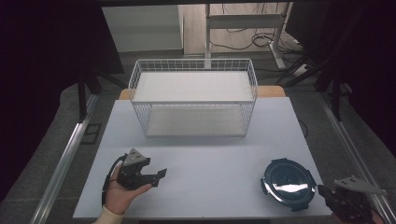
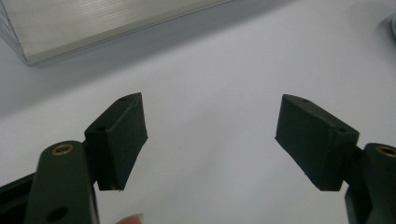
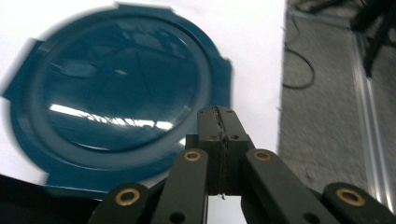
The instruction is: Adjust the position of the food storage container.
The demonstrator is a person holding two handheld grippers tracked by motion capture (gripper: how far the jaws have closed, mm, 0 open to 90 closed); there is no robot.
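A white wire basket (image 1: 193, 96) stands at the back of the pale table (image 1: 210, 158), the glossy round blue lid (image 1: 286, 183) lies front right beside the closed right gripper (image 3: 219, 116), and the left gripper (image 2: 210, 135) gapes open above bare tabletop.

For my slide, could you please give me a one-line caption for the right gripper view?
Shut right claw poised at the edge of a round dark blue plastic lid lying on the white table.
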